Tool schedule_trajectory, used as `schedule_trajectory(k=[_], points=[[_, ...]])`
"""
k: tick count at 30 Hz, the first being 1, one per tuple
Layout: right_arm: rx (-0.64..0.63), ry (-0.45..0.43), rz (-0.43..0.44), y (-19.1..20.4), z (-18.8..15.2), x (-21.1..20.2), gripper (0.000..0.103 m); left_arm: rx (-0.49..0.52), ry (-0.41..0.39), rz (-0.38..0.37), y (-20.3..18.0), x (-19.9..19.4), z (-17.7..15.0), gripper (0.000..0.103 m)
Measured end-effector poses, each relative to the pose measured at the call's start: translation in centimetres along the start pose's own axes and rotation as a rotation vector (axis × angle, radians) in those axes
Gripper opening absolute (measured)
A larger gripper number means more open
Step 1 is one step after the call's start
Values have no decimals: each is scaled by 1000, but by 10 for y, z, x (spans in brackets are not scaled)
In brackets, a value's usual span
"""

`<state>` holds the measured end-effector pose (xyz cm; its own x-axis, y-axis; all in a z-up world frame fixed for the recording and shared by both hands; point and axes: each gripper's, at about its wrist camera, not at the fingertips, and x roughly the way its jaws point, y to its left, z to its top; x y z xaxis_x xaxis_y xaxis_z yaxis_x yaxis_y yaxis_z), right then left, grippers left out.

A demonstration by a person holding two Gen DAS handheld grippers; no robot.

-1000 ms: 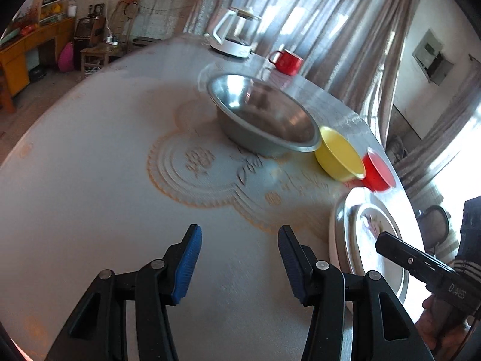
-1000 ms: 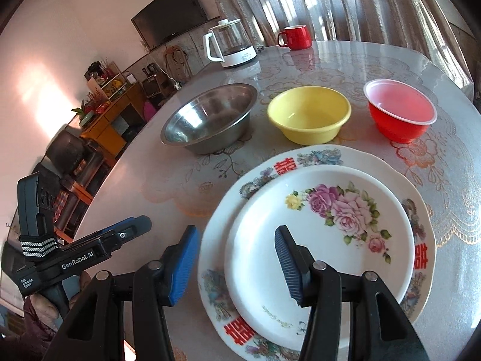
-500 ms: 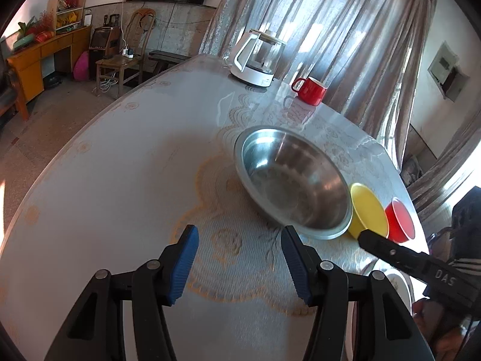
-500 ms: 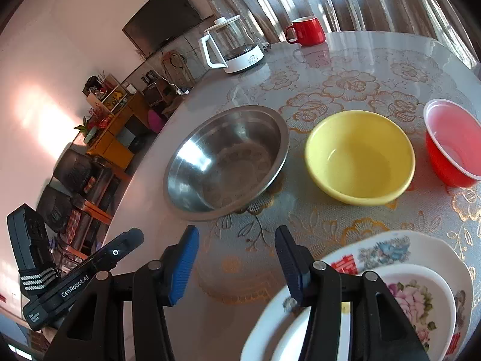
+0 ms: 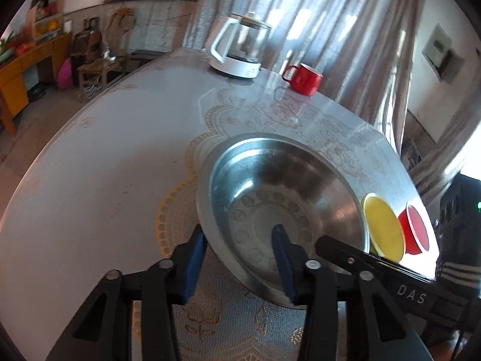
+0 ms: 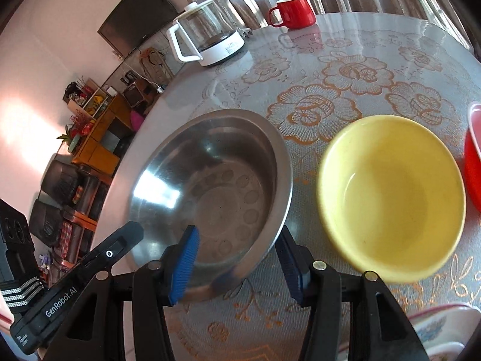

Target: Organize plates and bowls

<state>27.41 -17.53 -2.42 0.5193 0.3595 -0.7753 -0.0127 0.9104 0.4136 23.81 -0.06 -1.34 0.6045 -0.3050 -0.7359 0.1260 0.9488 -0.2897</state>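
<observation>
Both grippers have advanced from the plate stack to the steel bowl (image 5: 282, 210) since the earlier frame. Left gripper (image 5: 240, 258): jaws closing, straddling the near rim; one pad outside the wall, one inside; contact w/ the metal not clear. Right gripper (image 6: 237, 261): approx. half open, one pad inside, one outside the rim; not clamped.

Surface: round table (image 5: 99, 162) w/ lace-pattern cloth under clear cover. Room: curtains (image 5: 330, 39) behind, TV (image 6: 135, 30) on wall, orange cabinet (image 6: 99, 141) at left.

Containers: steel bowl empty. Yellow bowl (image 6: 390, 195) just beside it, empty. Red bowl (image 6: 473, 156) next along, contents not visible. Glass kettle (image 6: 207, 42) and red mug (image 6: 293, 12) at far edge. Floral plate (image 6: 442, 331) at near right corner.
</observation>
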Motion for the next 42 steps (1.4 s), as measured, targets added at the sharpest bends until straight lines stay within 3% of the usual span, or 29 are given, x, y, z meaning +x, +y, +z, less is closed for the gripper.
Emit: schedule_trajectory(k=[5, 11, 20, 32, 42], points=[[-112, 12, -59, 15, -5, 9, 50, 52, -32, -37, -5, -4, -8, 40], [-128, 8, -56, 14, -10, 2, 40, 69, -22, -31, -4, -11, -20, 40], [-160, 35, 8, 26, -31, -10, 38, 39, -31, -33, 5, -50, -51, 40], [-245, 65, 116, 54, -91, -43, 38, -57, -33, -59, 28, -112, -112, 44], [-280, 102, 168, 67, -125, -51, 38, -56, -29, -62, 37, -141, -148, 45]])
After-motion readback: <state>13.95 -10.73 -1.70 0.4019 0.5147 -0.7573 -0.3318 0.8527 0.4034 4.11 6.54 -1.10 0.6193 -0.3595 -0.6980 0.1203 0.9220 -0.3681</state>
